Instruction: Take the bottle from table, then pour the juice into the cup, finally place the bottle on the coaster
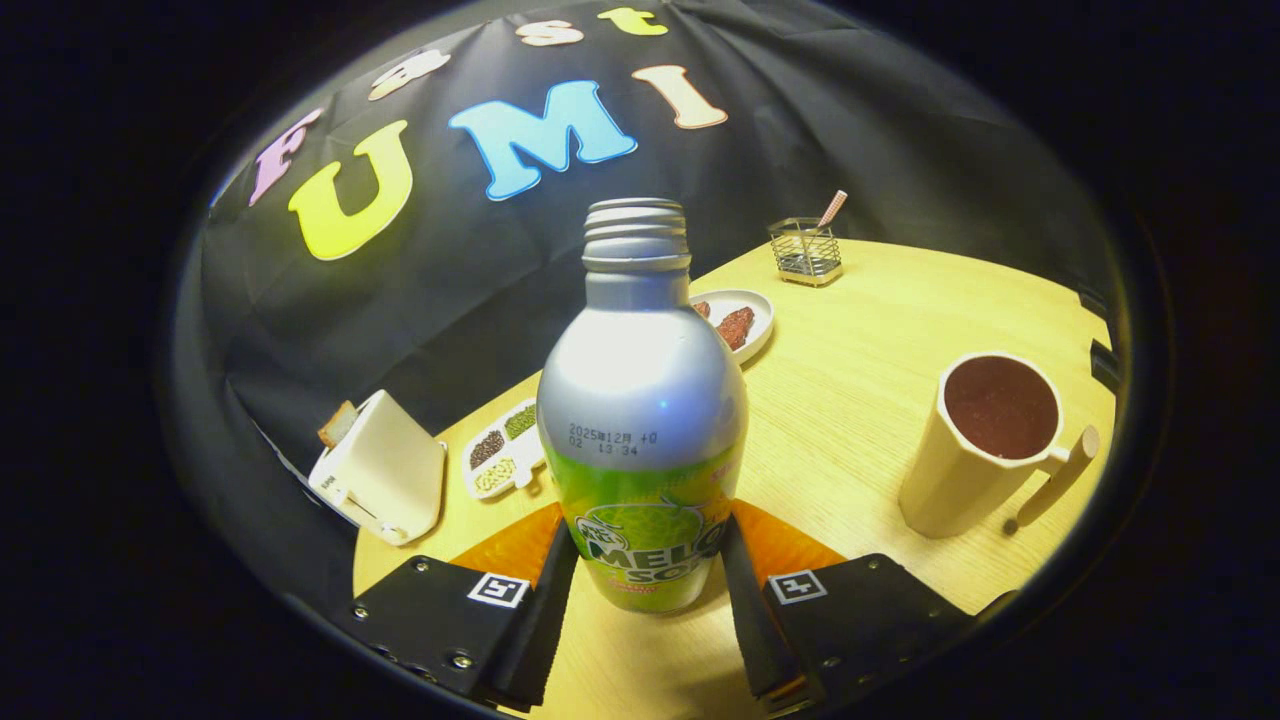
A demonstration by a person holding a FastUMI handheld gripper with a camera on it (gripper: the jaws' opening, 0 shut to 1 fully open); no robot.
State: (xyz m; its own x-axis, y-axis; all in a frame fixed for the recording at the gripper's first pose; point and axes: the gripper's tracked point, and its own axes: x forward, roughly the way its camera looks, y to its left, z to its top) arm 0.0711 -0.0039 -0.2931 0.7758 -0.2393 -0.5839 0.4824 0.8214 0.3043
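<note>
While clamped by jaws, silver-and-green uncapped bottle (pixel 641 420).

The table (pixel 860 330) carries one bottle (pixel 640 400), one cup (pixel 985 445), one toaster (pixel 385 470) with one slice of bread (pixel 337 424), one divided tray (pixel 505 450), one small plate (pixel 745 315) and one wire holder (pixel 805 250).

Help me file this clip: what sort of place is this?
Likely a staged breakfast table in a booth: toaster holding bread, filled mug, snack plate, black cloth wall. The claw grips the soda bottle.
</note>
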